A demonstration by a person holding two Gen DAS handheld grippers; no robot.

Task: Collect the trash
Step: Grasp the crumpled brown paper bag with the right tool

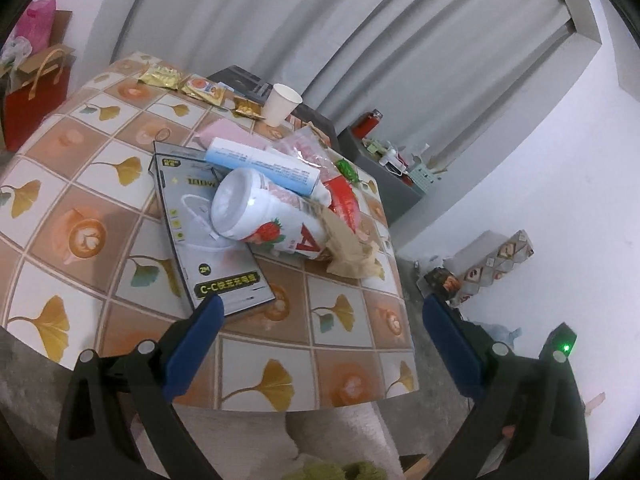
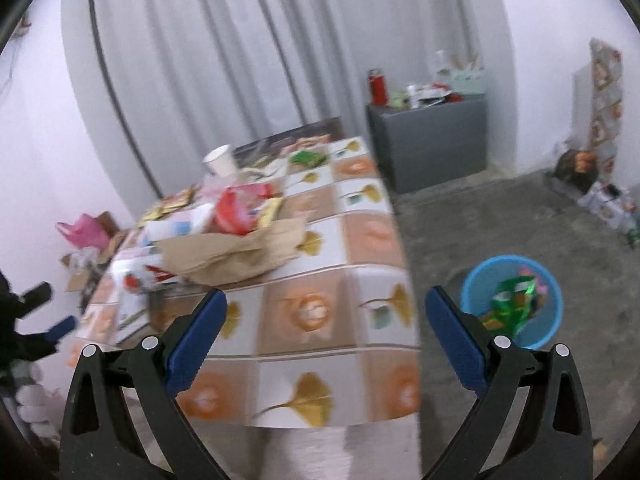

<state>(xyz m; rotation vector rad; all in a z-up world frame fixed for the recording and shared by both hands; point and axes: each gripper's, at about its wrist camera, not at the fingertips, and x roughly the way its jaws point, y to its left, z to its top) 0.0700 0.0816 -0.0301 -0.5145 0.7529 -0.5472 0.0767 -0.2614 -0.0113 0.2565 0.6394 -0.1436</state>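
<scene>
Your left gripper [image 1: 320,312], jaws wide and empty, faces the trash pile just ahead on the table [image 1: 352,376], the white strawberry tub [image 1: 264,216] lying crosswise; your right gripper [image 2: 326,312], likewise wide and empty, sits beside the blue bin [image 2: 548,320]

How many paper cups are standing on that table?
1. The white paper cup stands upright near the table's far edge, beside the snack wrappers. Others could be hidden behind the trash pile.
</scene>
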